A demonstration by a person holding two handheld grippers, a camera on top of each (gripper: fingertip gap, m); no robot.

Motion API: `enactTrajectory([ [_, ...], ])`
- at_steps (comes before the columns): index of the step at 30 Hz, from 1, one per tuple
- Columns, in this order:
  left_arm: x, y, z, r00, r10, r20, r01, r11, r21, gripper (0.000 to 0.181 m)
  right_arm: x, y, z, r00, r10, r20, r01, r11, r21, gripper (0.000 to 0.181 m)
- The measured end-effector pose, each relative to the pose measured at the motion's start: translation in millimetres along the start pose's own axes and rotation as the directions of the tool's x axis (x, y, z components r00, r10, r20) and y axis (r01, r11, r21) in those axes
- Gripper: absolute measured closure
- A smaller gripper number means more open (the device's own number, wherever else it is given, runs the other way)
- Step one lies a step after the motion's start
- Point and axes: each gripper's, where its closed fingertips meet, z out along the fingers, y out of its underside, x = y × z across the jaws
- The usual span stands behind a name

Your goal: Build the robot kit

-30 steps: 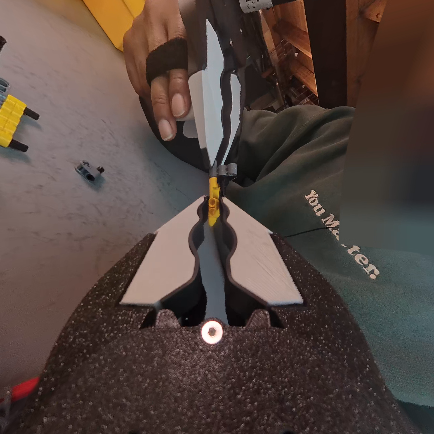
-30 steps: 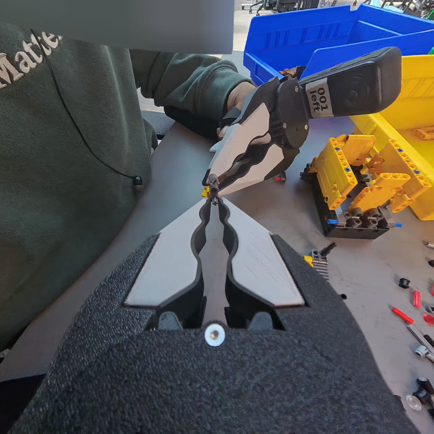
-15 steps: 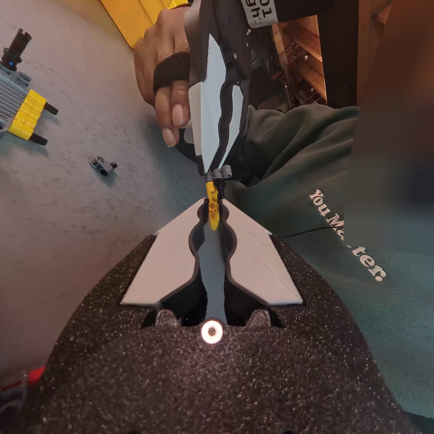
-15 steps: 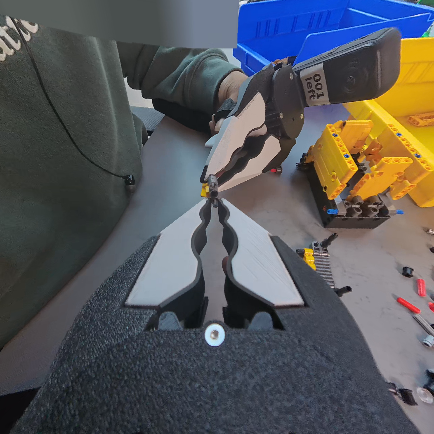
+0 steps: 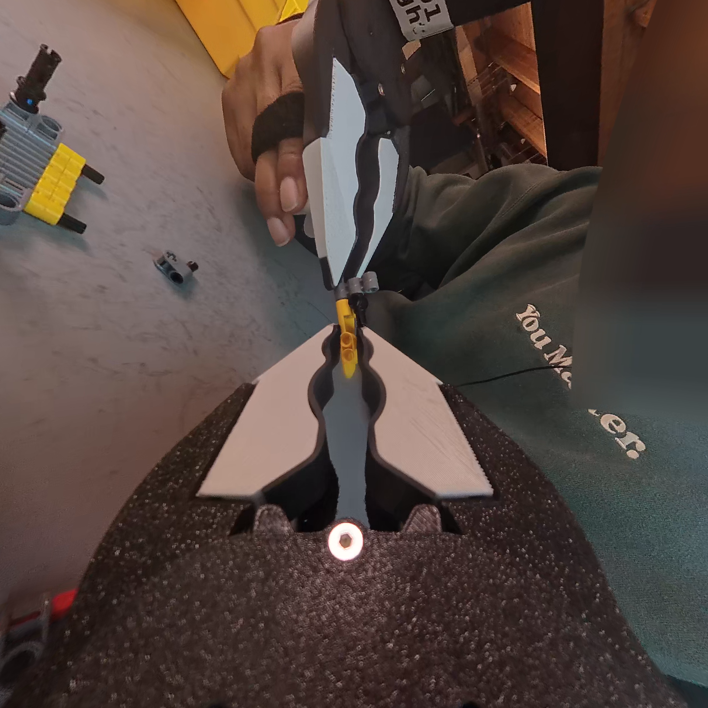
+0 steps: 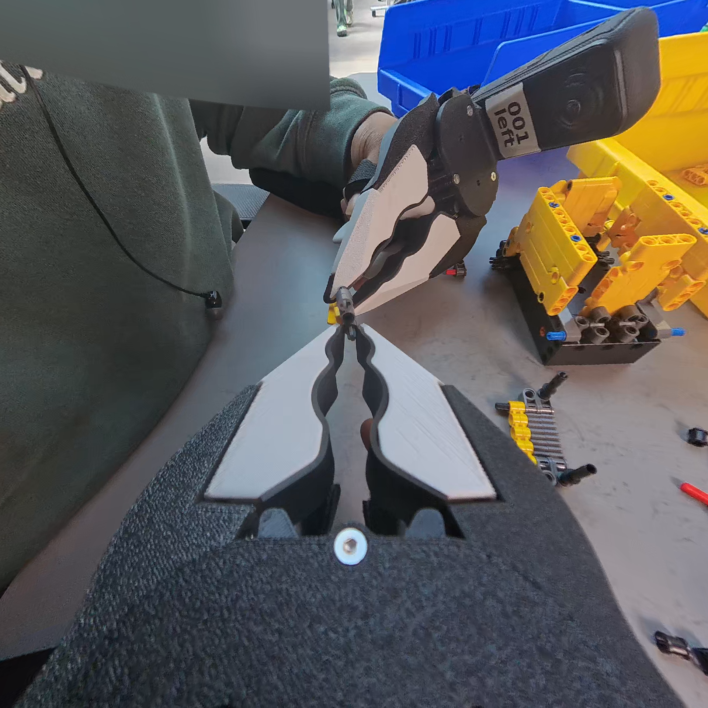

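In the left wrist view my left gripper point(image 5: 346, 331) is shut on a small yellow brick piece point(image 5: 348, 350). My right gripper point(image 5: 343, 282) comes down from above, tip to tip with it, shut on a small grey connector point(image 5: 362, 285) that meets the yellow piece's top end. In the right wrist view my right gripper point(image 6: 348, 330) is shut on the dark grey connector point(image 6: 346, 304). The left gripper point(image 6: 339, 295) reaches in from the upper right with the yellow piece point(image 6: 332, 312) at its tips. Both are held above the grey table point(image 6: 440, 344).
A yellow and black brick assembly point(image 6: 597, 276) stands at the right, with a blue bin point(image 6: 440, 57) and a yellow bin point(image 6: 682, 115) behind. A grey and yellow part point(image 6: 536, 433) and a red pin point(image 6: 694, 494) lie nearby. A loose grey connector point(image 5: 174, 264) lies left. A person's green sweatshirt point(image 5: 498, 268) is close. The grippers are tip to tip, or close to it.
Both grippers stay shut and tip to tip. The pair has shifted slightly over the table, and more of the grey and yellow part shows at the left of the left wrist view.
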Motion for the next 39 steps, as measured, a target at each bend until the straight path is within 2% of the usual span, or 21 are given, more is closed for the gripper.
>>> enactTrajectory([
  [4, 1, 1, 0, 1.0, 0.001, -0.005, -0.001, 1.0, -0.006, 0.177, 0, 0, 0, 1.0, 0.006, 0.006, -0.006, 1.0, 0.007, 0.177],
  [6, 1, -6, -3, 1.0, 0.012, -0.002, -0.011, 0.999, 0.035, 0.175, 6, -3, -5, 1.0, 0.013, -0.017, -0.013, 0.999, 0.03, 0.177],
  [8, 0, -14, -6, 0.999, 0.041, 0.018, -0.042, 0.996, 0.074, 0.174, 10, -5, -10, 0.999, 0.023, -0.028, -0.021, 0.999, 0.045, 0.177],
  [14, -4, -20, -13, 0.98, 0.151, 0.126, -0.162, 0.983, 0.081, 0.172, 26, -12, -24, 0.993, 0.104, -0.062, -0.096, 0.987, 0.126, 0.177],
  [20, -10, -36, -22, 0.892, 0.318, 0.322, -0.364, 0.927, 0.093, 0.169, 36, -12, -19, 0.972, 0.224, -0.075, -0.211, 0.966, 0.15, 0.177],
  [23, -12, -37, -24, 0.857, 0.359, 0.369, -0.41, 0.91, 0.069, 0.168, 37, -11, -14, 0.957, 0.284, -0.065, -0.272, 0.95, 0.155, 0.177],
  [27, -12, -39, -27, 0.848, 0.367, 0.382, -0.422, 0.904, 0.068, 0.169, 41, -14, -13, 0.933, 0.357, -0.047, -0.344, 0.921, 0.182, 0.177],
  [29, -12, -38, -28, 0.866, 0.339, 0.368, -0.392, 0.916, 0.079, 0.169, 41, -12, -11, 0.923, 0.383, -0.037, -0.371, 0.911, 0.182, 0.177],
  [39, -13, -27, -30, 0.911, 0.272, 0.31, -0.308, 0.949, 0.072, 0.17, 36, -8, 0, 0.909, 0.417, 0.007, -0.411, 0.894, 0.181, 0.178],
])
